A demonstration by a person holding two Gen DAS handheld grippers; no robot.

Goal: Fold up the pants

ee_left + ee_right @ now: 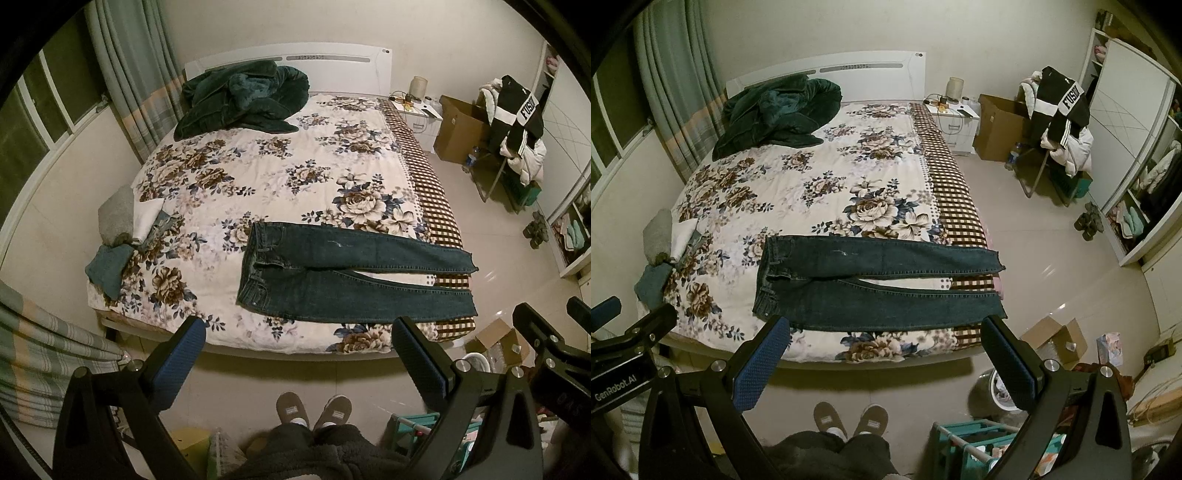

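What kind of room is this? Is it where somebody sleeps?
Yes, it looks like a bedroom. There is a big bed with a flowery cover, a small nightstand beside it, and a wardrobe with clothes on its shelves.

A floral bedspread (pixel 258 177) is spread over the bed, edged by a checked strip (pixel 432 192) along one side. A dark green blanket (pixel 240 99) is heaped near the white headboard (pixel 332 70). Folded clothes (pixel 122 221) are stacked at the opposite edge — grey, white and teal. A cardboard box (pixel 458 129) is set beside the nightstand (pixel 421 114) (lamp on top). 2 slippers (pixel 314 410) are seen below.
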